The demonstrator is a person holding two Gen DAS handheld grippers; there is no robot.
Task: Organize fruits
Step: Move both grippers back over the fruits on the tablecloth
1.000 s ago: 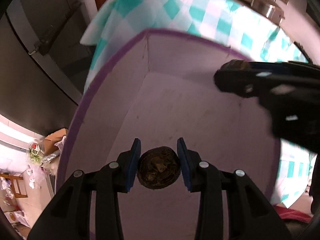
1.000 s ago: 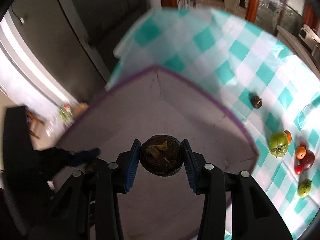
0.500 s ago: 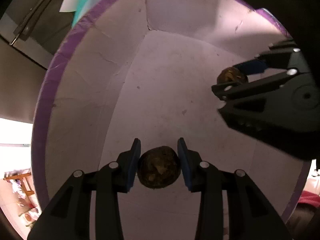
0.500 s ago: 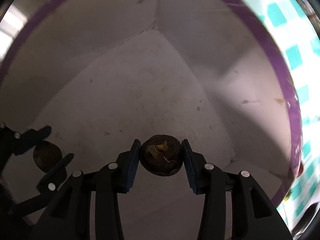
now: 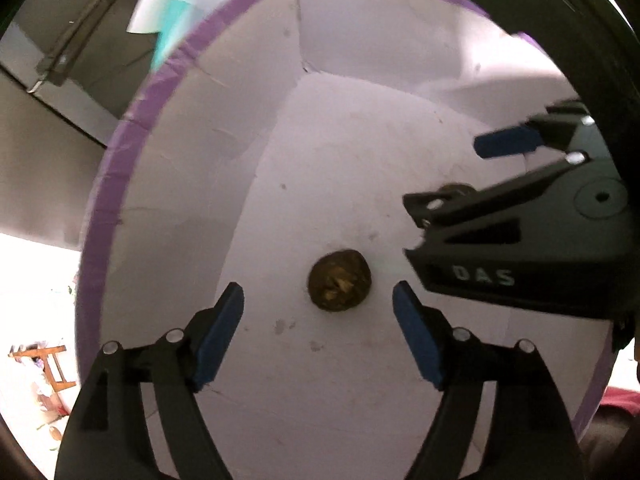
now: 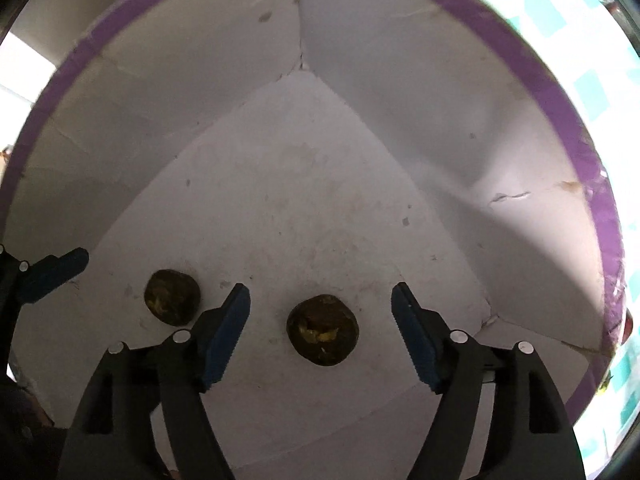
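Inside the purple-rimmed box (image 6: pixel 552 92), both grippers' jaws are spread: left gripper (image 5: pixel 318 330) and right gripper (image 6: pixel 320 334) each frame a dark fruit lying loose on the box floor.

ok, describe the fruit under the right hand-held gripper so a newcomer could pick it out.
Find the white box with the purple rim. On its floor lie two dark, round, brownish fruits. The one meant lies between the open right hand-held gripper fingers; its twin lies left, outside them.
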